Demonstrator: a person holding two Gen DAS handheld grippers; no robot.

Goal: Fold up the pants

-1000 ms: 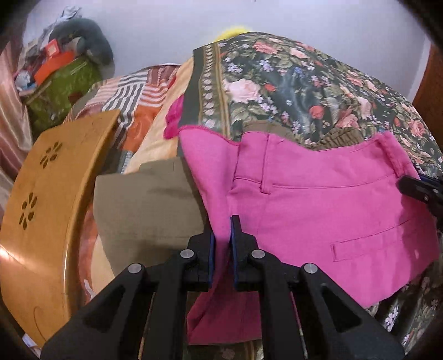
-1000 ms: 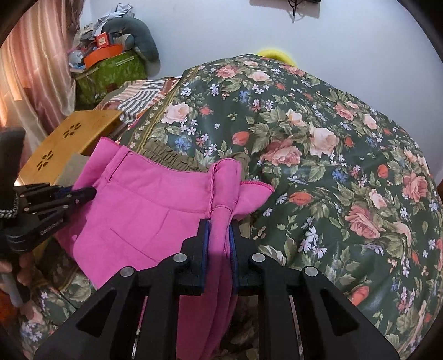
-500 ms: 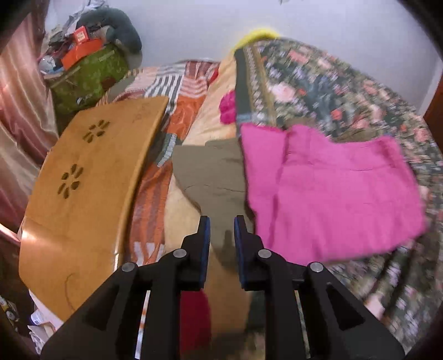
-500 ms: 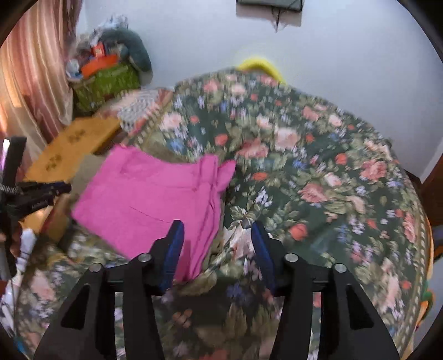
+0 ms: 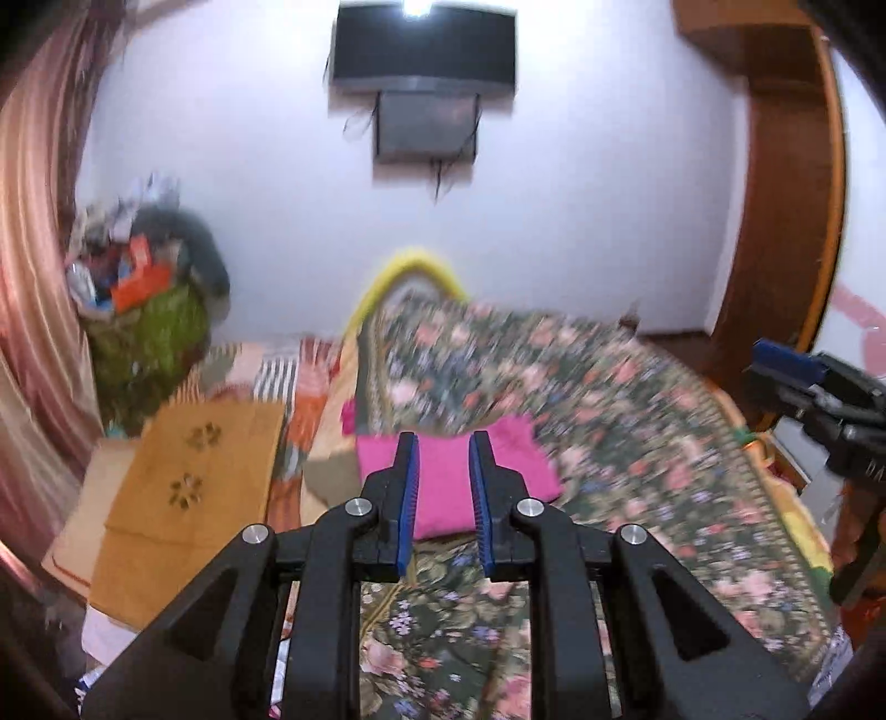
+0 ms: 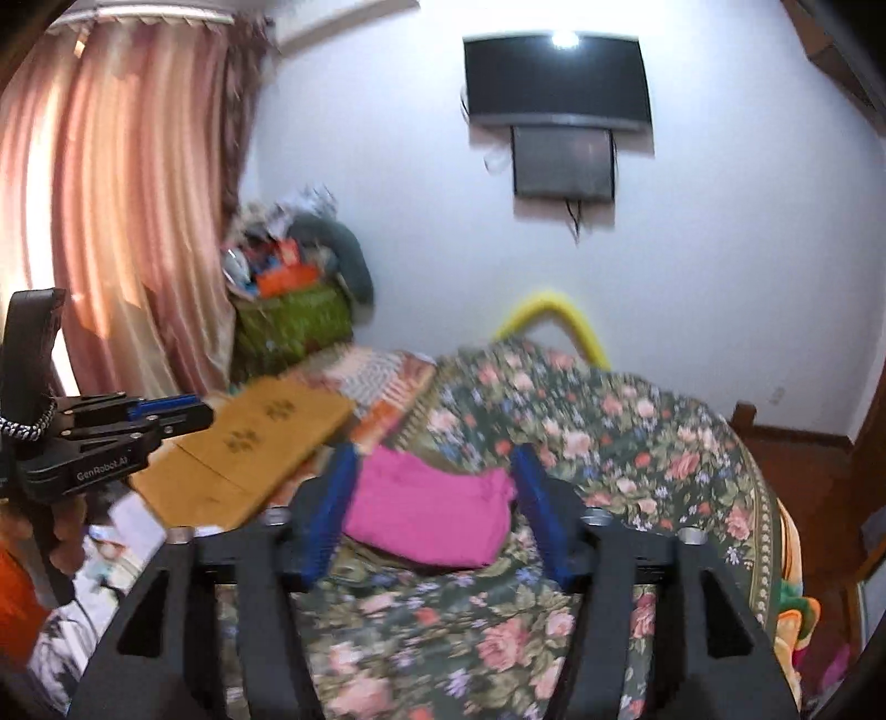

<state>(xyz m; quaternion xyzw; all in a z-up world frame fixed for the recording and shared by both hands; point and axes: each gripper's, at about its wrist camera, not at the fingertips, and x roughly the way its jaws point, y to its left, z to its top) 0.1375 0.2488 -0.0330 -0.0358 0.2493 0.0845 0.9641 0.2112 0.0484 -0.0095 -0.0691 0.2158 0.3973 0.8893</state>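
The pink pants (image 5: 443, 482) lie folded into a small rectangle on the floral bedspread (image 5: 609, 432), free of both grippers. They also show in the right wrist view (image 6: 426, 509). My left gripper (image 5: 441, 501) is open and empty, raised well back from the pants. My right gripper (image 6: 434, 515) is open wide and empty, also pulled back above the bed. The right gripper shows at the right edge of the left wrist view (image 5: 819, 399); the left gripper shows at the left of the right wrist view (image 6: 111, 432).
A wooden lap table (image 5: 183, 487) stands left of the pants, with an olive garment (image 5: 332, 476) between them. A striped blanket (image 5: 288, 382), a cluttered green basket (image 5: 149, 332), a pink curtain (image 6: 111, 221) and a wall-mounted television (image 5: 423, 50) lie beyond.
Both grippers let go of the pink pants, opened and drew up and back from the bed. The pants now lie folded and look much smaller in both views.
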